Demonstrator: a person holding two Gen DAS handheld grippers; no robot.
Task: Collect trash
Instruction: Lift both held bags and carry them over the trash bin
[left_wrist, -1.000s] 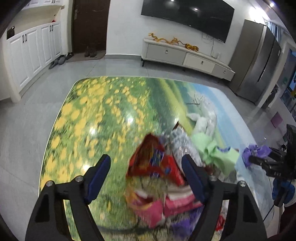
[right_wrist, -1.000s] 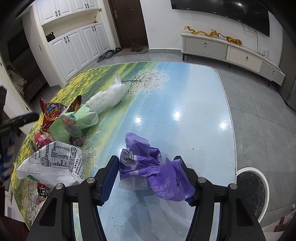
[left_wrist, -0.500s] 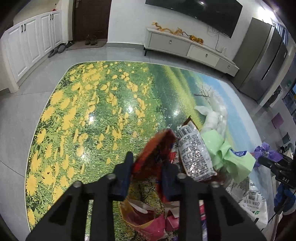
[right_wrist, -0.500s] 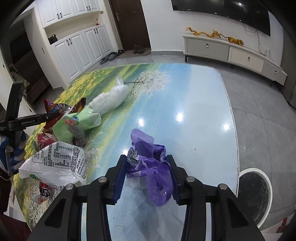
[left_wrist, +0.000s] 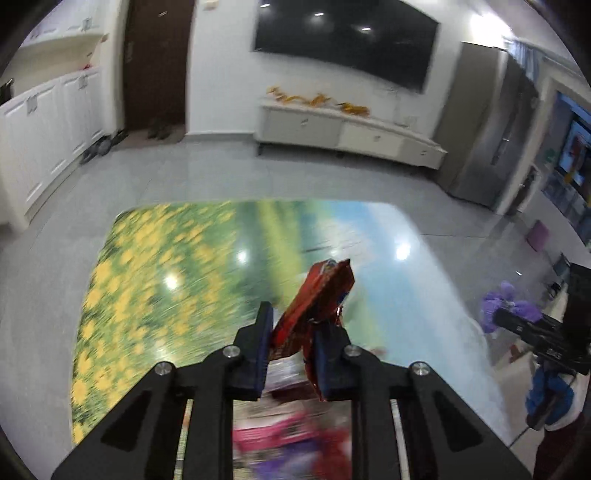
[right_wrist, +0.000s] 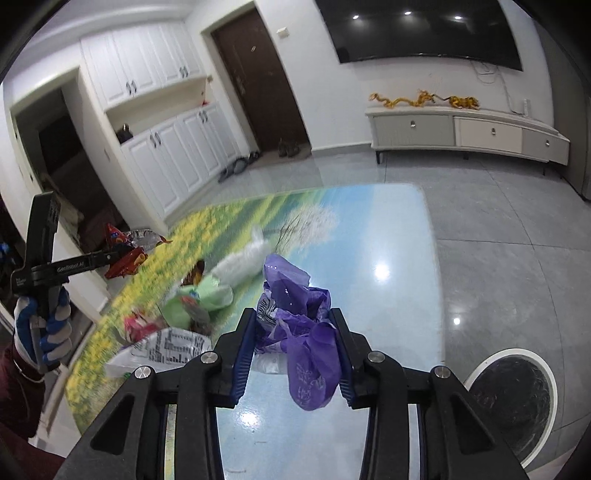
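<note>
The left gripper (left_wrist: 291, 345) is closing, its pads pinching a red snack wrapper (left_wrist: 316, 295) that sticks up past the fingertips, lifted clear of the printed table (left_wrist: 155, 280). The right gripper (right_wrist: 297, 341) clamps a crumpled purple plastic bag (right_wrist: 295, 314), bulging between the fingers and drooping below, above the table near the round bin (right_wrist: 511, 404).

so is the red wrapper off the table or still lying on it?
Off the table. The red wrapper is pinched between the left gripper pads, and the right wrist view shows it hanging in the air beside the table.
</note>
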